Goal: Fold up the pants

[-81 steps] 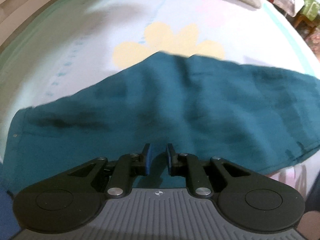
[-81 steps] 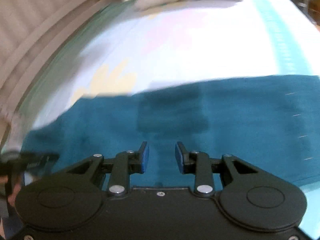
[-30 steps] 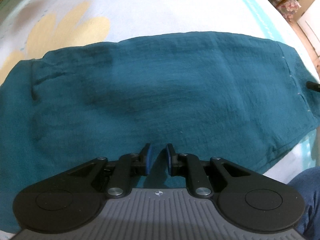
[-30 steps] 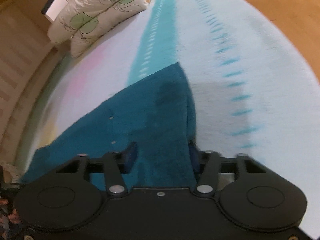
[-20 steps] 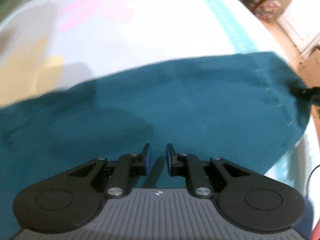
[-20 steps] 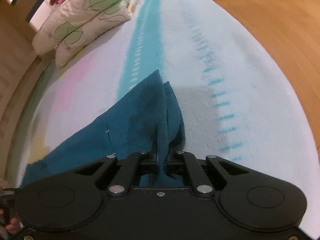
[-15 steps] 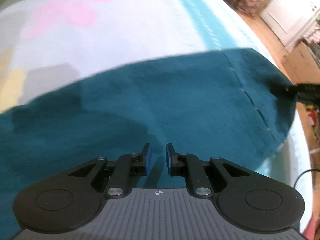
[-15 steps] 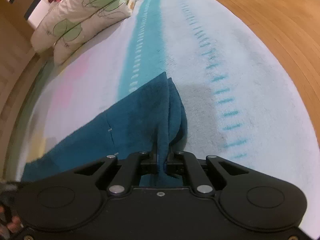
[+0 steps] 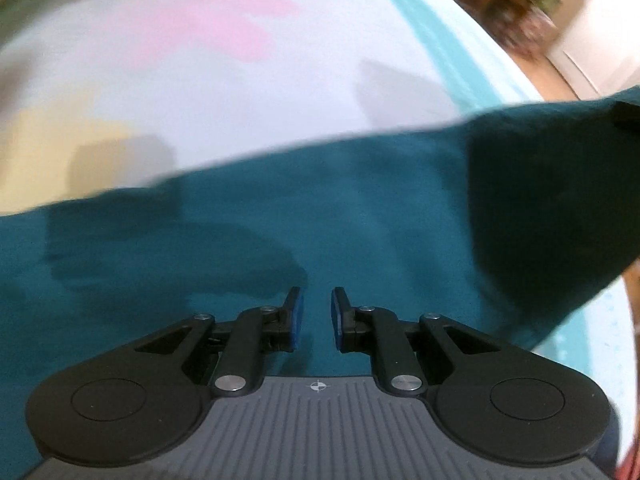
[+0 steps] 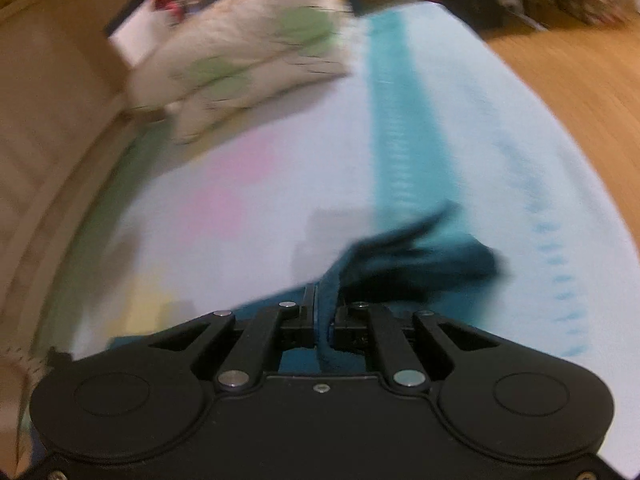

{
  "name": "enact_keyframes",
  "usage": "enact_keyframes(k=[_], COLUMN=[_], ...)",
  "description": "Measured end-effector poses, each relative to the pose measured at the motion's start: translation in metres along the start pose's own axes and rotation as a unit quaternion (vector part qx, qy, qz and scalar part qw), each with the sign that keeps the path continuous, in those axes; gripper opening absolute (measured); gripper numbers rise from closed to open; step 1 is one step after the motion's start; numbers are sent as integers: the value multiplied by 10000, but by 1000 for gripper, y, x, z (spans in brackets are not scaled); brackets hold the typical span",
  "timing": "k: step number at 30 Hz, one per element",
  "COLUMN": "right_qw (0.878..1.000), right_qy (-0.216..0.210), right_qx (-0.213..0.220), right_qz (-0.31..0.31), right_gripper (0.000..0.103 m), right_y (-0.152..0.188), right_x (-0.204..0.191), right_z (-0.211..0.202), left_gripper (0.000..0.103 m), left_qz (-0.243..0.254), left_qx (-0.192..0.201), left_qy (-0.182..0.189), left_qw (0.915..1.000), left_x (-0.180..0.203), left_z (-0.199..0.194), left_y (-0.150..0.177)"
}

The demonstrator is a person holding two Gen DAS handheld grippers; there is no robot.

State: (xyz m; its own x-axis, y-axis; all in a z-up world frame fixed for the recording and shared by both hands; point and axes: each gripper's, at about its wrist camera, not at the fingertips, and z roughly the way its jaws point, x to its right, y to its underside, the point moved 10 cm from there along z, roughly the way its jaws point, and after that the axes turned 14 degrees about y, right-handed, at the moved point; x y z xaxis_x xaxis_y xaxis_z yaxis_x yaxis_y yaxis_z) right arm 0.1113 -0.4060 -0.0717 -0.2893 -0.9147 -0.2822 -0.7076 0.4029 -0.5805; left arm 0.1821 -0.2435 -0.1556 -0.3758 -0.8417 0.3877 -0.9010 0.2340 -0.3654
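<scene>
The right claw (image 10: 323, 320) pinches a raised fold of the dark teal fabric pants (image 10: 404, 256), lifting that end off the pale flower-print bed sheet (image 10: 280, 184). The left claw (image 9: 317, 318), slightly spread and empty, hovers over the pants (image 9: 320, 216), which lie flat across the bed with the right end turned up, blurred.

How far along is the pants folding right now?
Early. Done: the teal pants lie spread across the bedsheet. In hand: the right gripper is shut on one end, lifted off the sheet; the left gripper hovers open above the cloth. Left: laying that end over and finishing the folds.
</scene>
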Motion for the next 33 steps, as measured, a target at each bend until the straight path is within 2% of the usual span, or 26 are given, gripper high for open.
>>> enact_keyframes(k=[5, 10, 12, 15, 17, 19, 21, 22, 23, 28, 31, 33], right_qw=[9962, 9856, 9817, 9771, 9753, 9708, 9694, 9682, 9671, 9683, 9763, 9815], right_qy=[-757, -1320, -1348, -1227, -1026, -997, -1222, -1369, -1530, -1847, -1646, -1404], right_qx=[-96, -614, -802, -1234, -1194, -1191, -1176, -1150, -1081, -669, -561, -663], right_qz=[-410, -855, -1083, -1221, -1551, -1829, -1775, -1748, -1721, -1540, -1289, -1120], right_gripper=[11, 12, 11, 12, 16, 21, 32, 46, 52, 53, 53, 53], right_y=[23, 91, 125, 175, 197, 211, 211, 206, 199, 165, 152, 149], right_x=[-112, -215, -246, -273, -282, -286, -287, -288, -286, -262, -242, -223], right_z=[5, 54, 82, 123, 138, 140, 133, 129, 121, 88, 89, 97], left_gripper=[16, 16, 16, 16, 16, 16, 16, 16, 16, 16, 16, 16], left_qz=[-474, -969, -1152, -1415, -1503, -1544, -1562, -1562, -1554, -1586, -1540, -1431], left_qx=[361, 582, 608, 640, 660, 687, 729, 757, 793, 908, 927, 930], left_qy=[-419, -929, -1050, -1097, -1102, -1060, -978, -939, -898, -615, -540, -480], left_qw=[9973, 9892, 9859, 9818, 9803, 9799, 9802, 9803, 9806, 9812, 9822, 9842], left_x=[-76, -146, -163, -183, -191, -199, -198, -200, -198, -191, -185, -178], left_z=[-65, -117, -130, -143, -149, -156, -162, -162, -163, -155, -151, -149], left_y=[23, 61, 72, 89, 97, 99, 102, 100, 98, 90, 85, 83])
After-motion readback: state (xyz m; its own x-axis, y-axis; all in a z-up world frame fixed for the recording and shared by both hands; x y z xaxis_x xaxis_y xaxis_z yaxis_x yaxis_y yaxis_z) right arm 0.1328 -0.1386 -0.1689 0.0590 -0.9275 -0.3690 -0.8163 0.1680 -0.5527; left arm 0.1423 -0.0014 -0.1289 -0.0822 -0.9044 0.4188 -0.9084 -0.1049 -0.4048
